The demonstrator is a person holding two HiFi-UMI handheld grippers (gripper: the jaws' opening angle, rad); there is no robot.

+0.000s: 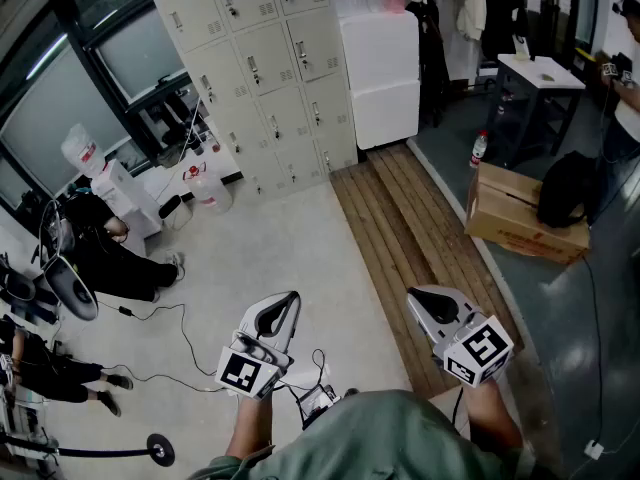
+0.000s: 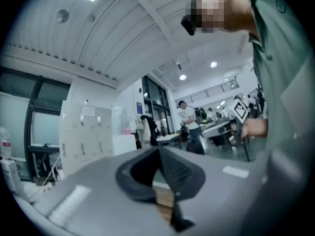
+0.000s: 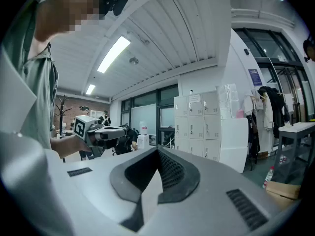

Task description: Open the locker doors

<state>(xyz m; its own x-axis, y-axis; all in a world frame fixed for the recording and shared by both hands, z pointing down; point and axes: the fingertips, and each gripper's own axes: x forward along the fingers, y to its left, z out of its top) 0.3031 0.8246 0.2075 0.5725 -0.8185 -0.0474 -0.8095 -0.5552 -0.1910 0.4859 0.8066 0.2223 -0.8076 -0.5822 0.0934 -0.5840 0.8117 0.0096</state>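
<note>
A bank of grey locker doors (image 1: 265, 68) stands against the far wall, all shut; it also shows small in the left gripper view (image 2: 83, 136) and the right gripper view (image 3: 199, 127). Both grippers are held low in front of the person, several steps from the lockers. My left gripper (image 1: 290, 298) is shut with nothing between its jaws (image 2: 158, 149). My right gripper (image 1: 418, 295) is likewise shut and empty (image 3: 158, 149). Each gripper sees the other out to its side: the right gripper (image 2: 241, 112) and the left gripper (image 3: 93, 129).
A white cabinet (image 1: 380, 73) stands right of the lockers. A strip of wooden flooring (image 1: 410, 228) leads toward it. A cardboard box (image 1: 520, 213), black bag (image 1: 568, 188), bottle (image 1: 479, 148) and table (image 1: 540, 73) lie right. A seated person (image 1: 110, 253), water jugs (image 1: 205, 188) and cables (image 1: 150, 318) lie left.
</note>
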